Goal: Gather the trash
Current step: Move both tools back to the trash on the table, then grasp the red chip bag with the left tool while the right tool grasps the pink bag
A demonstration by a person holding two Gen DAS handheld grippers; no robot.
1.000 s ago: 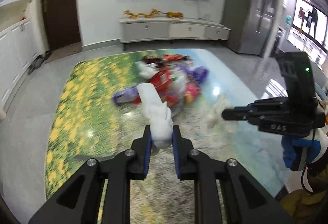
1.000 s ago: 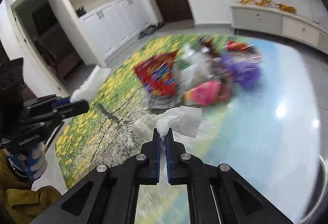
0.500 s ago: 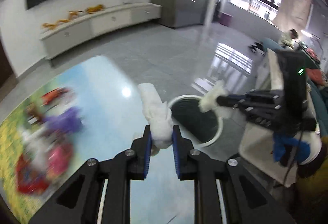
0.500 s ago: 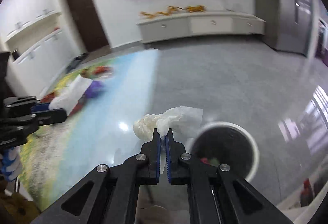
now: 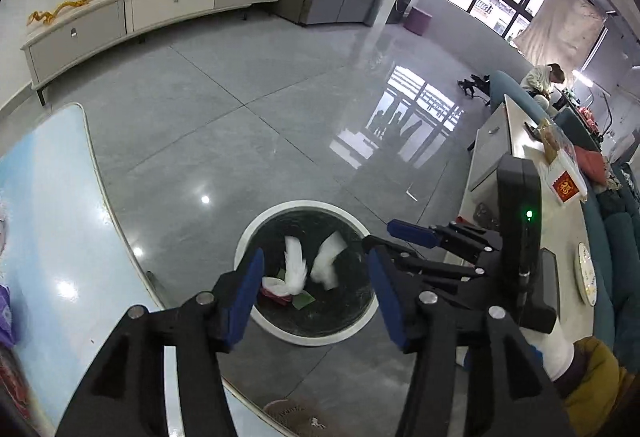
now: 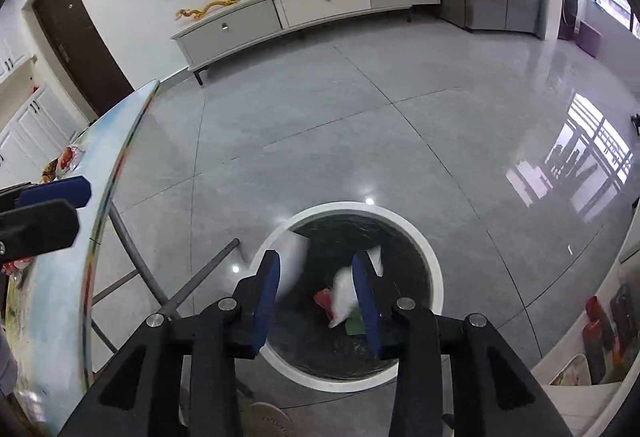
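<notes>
Tissues, two crumpled white wads blurred by motion, hang loose over the mouth of the round white-rimmed bin [image 5: 308,335] with its black liner: in the left wrist view one tissue [image 5: 295,269] shows just ahead of the left gripper [image 5: 316,287], seen between its blue-padded fingers but touched by neither, and a second tissue [image 5: 329,257] lies just to the right of it, nearer the right gripper [image 5: 380,237] that reaches in from the right side. Both grippers have their jaws parted and opening, with nothing clamped. In the right wrist view the right gripper [image 6: 316,287] points steeply down at the bin [image 6: 434,279]; one wad [image 6: 343,295] shows against the inner side of its right finger, though contact cannot be told through the blur, and the other wad [image 6: 294,261] shows just past its left finger, over the bin's near-left rim. Below the wads, at the bottom of the liner, lie red and green scraps [image 5: 288,297]. To the left of both grippers runs the curved edge of a glossy printed table [image 5: 60,237]. Beyond the bin spreads grey tiled floor [image 5: 240,97], and farthest off stands a long pale cabinet [image 6: 312,9] against the wall.
</notes>
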